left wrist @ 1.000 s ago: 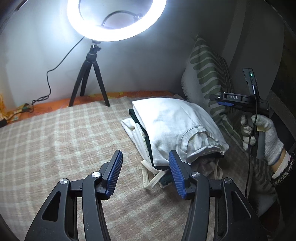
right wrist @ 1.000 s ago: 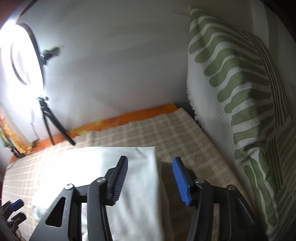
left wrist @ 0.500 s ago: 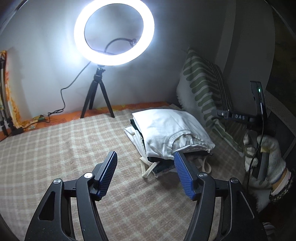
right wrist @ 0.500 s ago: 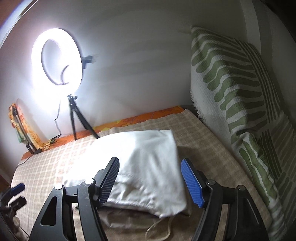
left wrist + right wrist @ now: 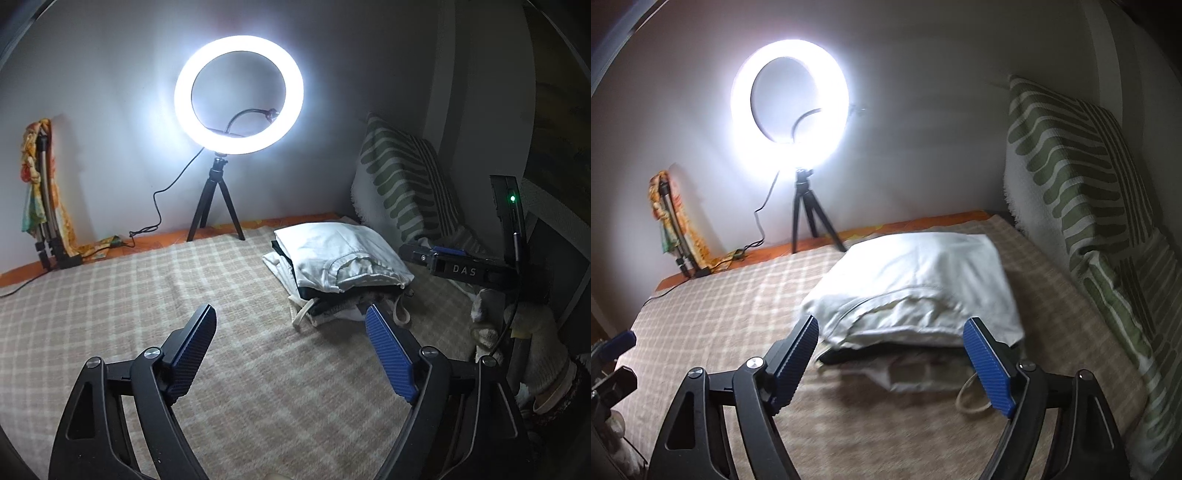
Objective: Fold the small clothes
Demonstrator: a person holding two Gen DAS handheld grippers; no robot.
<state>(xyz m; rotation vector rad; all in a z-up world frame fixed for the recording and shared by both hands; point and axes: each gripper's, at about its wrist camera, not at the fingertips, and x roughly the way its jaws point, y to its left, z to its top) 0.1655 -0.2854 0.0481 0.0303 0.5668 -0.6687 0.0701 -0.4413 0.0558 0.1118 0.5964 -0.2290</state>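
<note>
1. Left gripper (image 5: 290, 336) and right gripper (image 5: 890, 345) both gape, holding nothing.
2. The stack of folded clothes (image 5: 336, 258) lies on the checked blanket (image 5: 129, 295), near the striped pillow (image 5: 402, 184).
3. A ring light (image 5: 239, 94) on its tripod (image 5: 216, 206) stands behind, by the wall.

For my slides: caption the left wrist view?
Open left gripper above checked blanket, facing stacked folded clothes beside ring light.

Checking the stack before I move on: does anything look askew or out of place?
Mostly tidy. The folded white garment tops the stack squarely, but cream straps spill out from the lower layers onto the checked blanket at the near edge.
</note>
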